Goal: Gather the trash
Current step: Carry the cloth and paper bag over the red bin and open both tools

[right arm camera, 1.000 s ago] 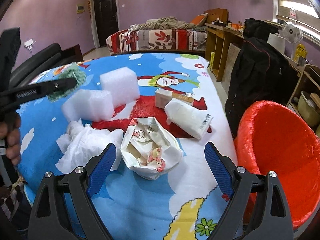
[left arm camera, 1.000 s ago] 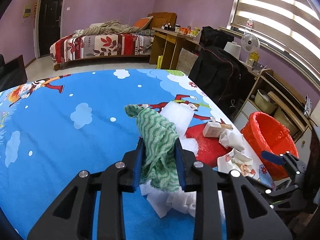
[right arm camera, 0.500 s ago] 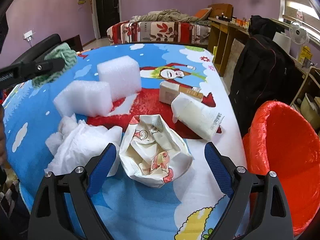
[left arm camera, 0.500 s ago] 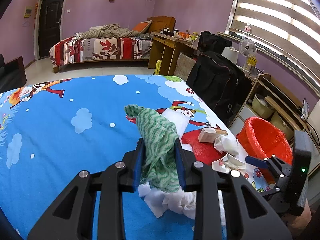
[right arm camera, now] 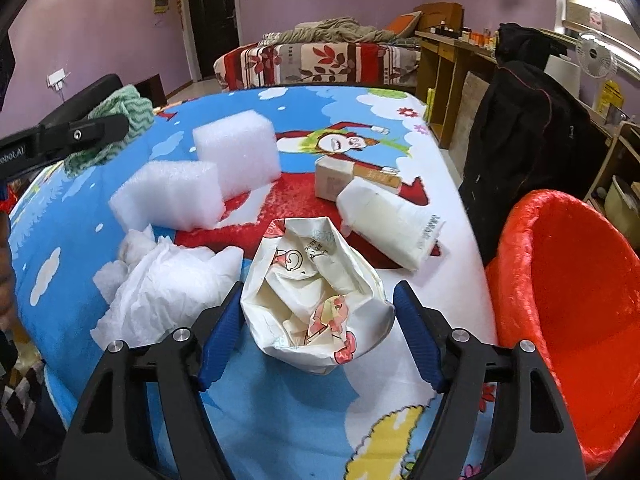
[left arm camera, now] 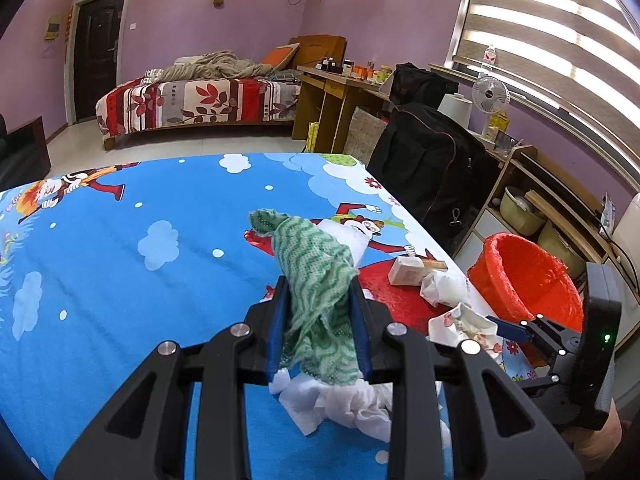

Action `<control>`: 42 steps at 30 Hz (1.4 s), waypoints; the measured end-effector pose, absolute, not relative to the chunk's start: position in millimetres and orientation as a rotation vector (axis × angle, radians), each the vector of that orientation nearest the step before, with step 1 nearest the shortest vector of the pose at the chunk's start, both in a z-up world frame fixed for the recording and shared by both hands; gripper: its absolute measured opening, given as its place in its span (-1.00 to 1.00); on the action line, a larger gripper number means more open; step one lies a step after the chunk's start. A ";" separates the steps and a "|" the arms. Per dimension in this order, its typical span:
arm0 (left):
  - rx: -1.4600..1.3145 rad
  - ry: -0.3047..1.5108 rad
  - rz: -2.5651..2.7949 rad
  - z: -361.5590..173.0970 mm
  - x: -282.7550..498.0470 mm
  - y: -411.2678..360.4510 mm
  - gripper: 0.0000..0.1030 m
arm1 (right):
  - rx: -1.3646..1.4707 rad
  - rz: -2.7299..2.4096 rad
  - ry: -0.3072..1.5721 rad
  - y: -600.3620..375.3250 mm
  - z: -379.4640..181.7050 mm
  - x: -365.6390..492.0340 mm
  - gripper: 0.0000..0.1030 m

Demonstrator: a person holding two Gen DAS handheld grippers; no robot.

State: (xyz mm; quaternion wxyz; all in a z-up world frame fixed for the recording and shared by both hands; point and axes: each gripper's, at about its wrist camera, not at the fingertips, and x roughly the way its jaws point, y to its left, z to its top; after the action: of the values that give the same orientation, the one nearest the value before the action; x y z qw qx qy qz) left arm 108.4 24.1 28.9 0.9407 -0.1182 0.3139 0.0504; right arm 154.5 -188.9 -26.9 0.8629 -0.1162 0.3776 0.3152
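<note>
Since a second ago the right gripper (right arm camera: 318, 334) has come down around the crumpled white paper bag with red cartoon print (right arm camera: 316, 300), and its blue-padded jaws have just been closing; the bag now sits between them on the blue cartoon-print tablecloth (right arm camera: 280, 412), with the pads just beside its sides and no firm squeeze to be seen. The left gripper (left arm camera: 319, 330) is pressed together on a green wavy-patterned cloth (left arm camera: 316, 276), which stands up between its pads above a heap of crumpled white tissue (left arm camera: 340, 404). Beyond the bag lie two white foam blocks (right arm camera: 208, 176), a folded white plastic packet (right arm camera: 390, 224) and a small cardboard box (right arm camera: 336, 178). To the right, off the table edge, stands the red-lined waste bin (right arm camera: 568, 312).
</note>
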 end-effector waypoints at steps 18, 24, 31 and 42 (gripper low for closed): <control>-0.183 0.641 0.033 35.5 119.4 -16.1 -0.45 | -0.156 0.568 0.680 -246.5 15.6 152.8 0.37; -0.154 0.643 -0.010 39.1 127.8 -36.3 -0.45 | -0.134 0.530 0.660 -266.8 22.6 155.8 0.37; -0.124 0.641 -0.069 45.3 141.2 -63.2 -0.45 | -0.100 0.479 0.640 -296.5 30.3 162.3 0.37; -0.079 0.641 -0.162 54.4 163.3 -105.2 -0.45 | -0.052 0.386 0.614 -346.4 40.7 174.2 0.37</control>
State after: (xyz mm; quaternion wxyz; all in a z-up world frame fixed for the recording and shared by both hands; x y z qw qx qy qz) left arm 163.3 -105.2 54.4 0.9451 -0.0388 0.3144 -0.0797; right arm 174.2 -346.4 40.7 0.9346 -0.0256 0.3005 0.1886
